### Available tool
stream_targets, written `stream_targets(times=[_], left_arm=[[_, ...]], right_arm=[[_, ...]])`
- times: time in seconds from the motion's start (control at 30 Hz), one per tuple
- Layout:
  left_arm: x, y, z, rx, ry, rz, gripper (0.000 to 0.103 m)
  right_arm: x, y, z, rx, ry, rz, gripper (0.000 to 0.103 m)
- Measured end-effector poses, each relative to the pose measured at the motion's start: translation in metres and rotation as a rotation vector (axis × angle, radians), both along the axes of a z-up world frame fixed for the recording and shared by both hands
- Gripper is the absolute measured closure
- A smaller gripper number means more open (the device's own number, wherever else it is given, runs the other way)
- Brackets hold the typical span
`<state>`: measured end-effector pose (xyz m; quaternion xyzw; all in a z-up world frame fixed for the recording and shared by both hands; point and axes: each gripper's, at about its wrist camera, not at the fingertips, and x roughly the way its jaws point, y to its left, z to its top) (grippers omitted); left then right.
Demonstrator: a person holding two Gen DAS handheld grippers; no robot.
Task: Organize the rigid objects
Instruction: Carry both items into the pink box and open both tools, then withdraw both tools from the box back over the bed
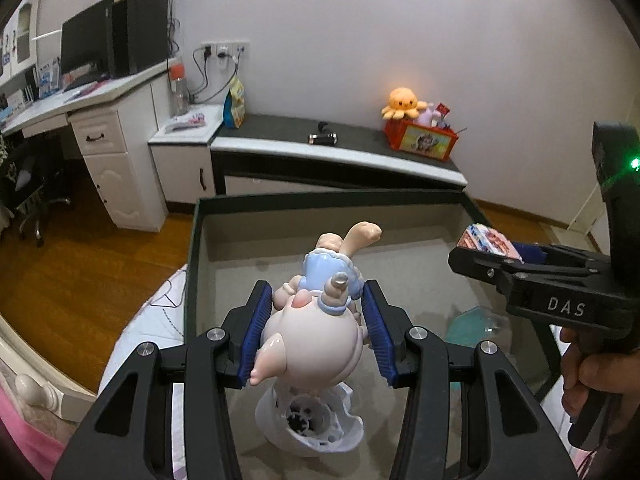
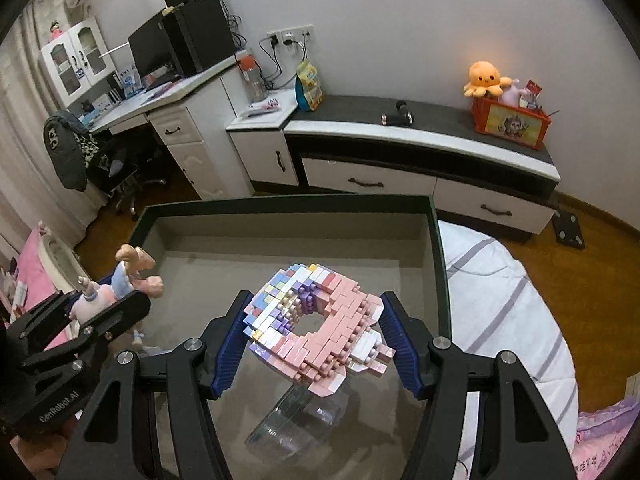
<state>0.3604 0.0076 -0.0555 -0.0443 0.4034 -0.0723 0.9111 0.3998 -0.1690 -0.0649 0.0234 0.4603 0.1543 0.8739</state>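
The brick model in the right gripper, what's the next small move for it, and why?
Probably lower it straight down. The right gripper holds the brick model above the open box, over a clear plastic piece, while the left gripper holds the unicorn figurine apart to its left.

The figurine (image 1: 316, 320) is showing smooth, glossy plastic. The brick model (image 2: 316, 320) is looking like studded plastic with a slight sheen. The left tool (image 1: 318, 330) is wearing ribbed blue pads on matt black plastic with shiny metal screws. The box (image 2: 436, 248) lining is appearing matt grey.
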Motion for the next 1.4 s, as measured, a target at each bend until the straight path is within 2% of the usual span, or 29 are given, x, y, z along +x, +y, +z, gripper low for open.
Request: stream_targets(times=[0.1, 0.13, 0.17, 0.2, 0.23, 0.3, 0.37, 0.4, 0.6, 0.9, 1.03, 1.23, 1.3, 1.4], left_arm=[[0.005, -0.002, -0.008, 0.029, 0.025, 0.014, 0.054], [0.004, -0.001, -0.008, 0.033, 0.024, 0.013, 0.048], [0.002, -0.001, -0.007, 0.035, 0.019, 0.012, 0.042], [-0.001, -0.002, -0.005, 0.042, 0.012, 0.014, 0.024], [-0.004, -0.001, -0.002, 0.053, -0.004, 0.022, 0.009], [-0.014, 0.002, 0.007, 0.064, -0.044, 0.033, 0.004], [-0.023, 0.006, 0.014, 0.055, -0.060, 0.036, 0.003], [-0.027, 0.007, 0.018, 0.050, -0.069, 0.038, 0.002], [-0.077, 0.012, 0.045, 0.044, -0.144, 0.049, 0.000], [-0.170, 0.017, 0.091, -0.003, -0.241, 0.034, 0.000], [-0.219, 0.018, 0.117, 0.027, -0.330, 0.031, 0.000], [-0.260, 0.008, 0.121, 0.111, -0.395, 0.113, 0.000], [-0.265, 0.005, 0.116, 0.132, -0.396, 0.146, 0.000], [-0.269, 0.003, 0.104, 0.123, -0.375, 0.194, 0.000]], right_arm=[[0.006, -0.001, -0.006, 0.004, 0.024, -0.003, 0.038], [0.006, -0.002, -0.008, 0.004, 0.031, -0.007, 0.034], [0.006, -0.002, -0.009, 0.005, 0.035, -0.009, 0.029], [0.006, -0.003, -0.009, 0.009, 0.038, -0.012, 0.020], [0.005, -0.005, -0.009, 0.015, 0.036, -0.013, 0.020], [0.002, -0.009, -0.007, 0.024, 0.037, -0.025, 0.020], [-0.002, -0.013, -0.001, 0.027, 0.018, -0.050, 0.011], [-0.007, -0.014, 0.003, 0.028, 0.000, -0.057, 0.000], [-0.052, -0.021, 0.032, 0.069, -0.082, -0.067, 0.000], [-0.148, -0.028, 0.069, 0.119, -0.218, -0.045, 0.000], [-0.176, -0.034, 0.078, 0.119, -0.272, -0.050, 0.000], [-0.219, -0.032, 0.081, 0.078, -0.343, -0.087, 0.000], [-0.231, -0.033, 0.078, 0.075, -0.353, -0.094, 0.000], [-0.247, -0.028, 0.073, 0.036, -0.385, -0.109, 0.000]])
